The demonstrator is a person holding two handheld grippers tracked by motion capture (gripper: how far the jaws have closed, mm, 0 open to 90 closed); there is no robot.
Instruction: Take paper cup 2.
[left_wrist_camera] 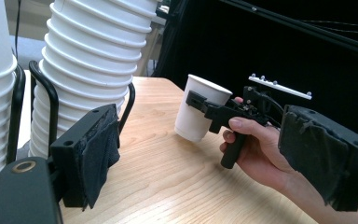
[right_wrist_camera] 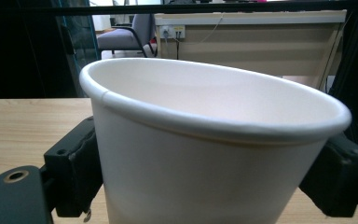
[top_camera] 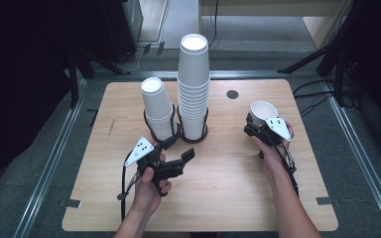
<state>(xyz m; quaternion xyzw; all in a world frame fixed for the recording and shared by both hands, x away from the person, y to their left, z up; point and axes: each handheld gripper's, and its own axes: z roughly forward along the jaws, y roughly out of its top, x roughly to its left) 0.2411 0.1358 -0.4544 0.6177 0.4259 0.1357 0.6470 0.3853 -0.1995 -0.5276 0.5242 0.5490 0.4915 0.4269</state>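
Two stacks of white paper cups stand in black wire holders at the table's middle back: a tall stack [top_camera: 194, 89] and a shorter stack [top_camera: 158, 109] to its left. My left gripper [top_camera: 178, 148] hovers just in front of them, open, with nothing between its pads [left_wrist_camera: 93, 154]. At the right, my right gripper [top_camera: 257, 125] is shut on a single white paper cup [top_camera: 264, 111], held tilted low over the table. In the right gripper view the cup [right_wrist_camera: 205, 154] sits between both pads [right_wrist_camera: 77, 172]. The left gripper view shows the same cup [left_wrist_camera: 198, 112] beyond the tall stack [left_wrist_camera: 88, 56].
The wooden table [top_camera: 218, 193] has a small black round cap [top_camera: 232, 94] near its back edge. Black stand legs [top_camera: 317, 57] and cables [top_camera: 312, 94] lie on the floor behind and to the right. A desk and a chair stand far back.
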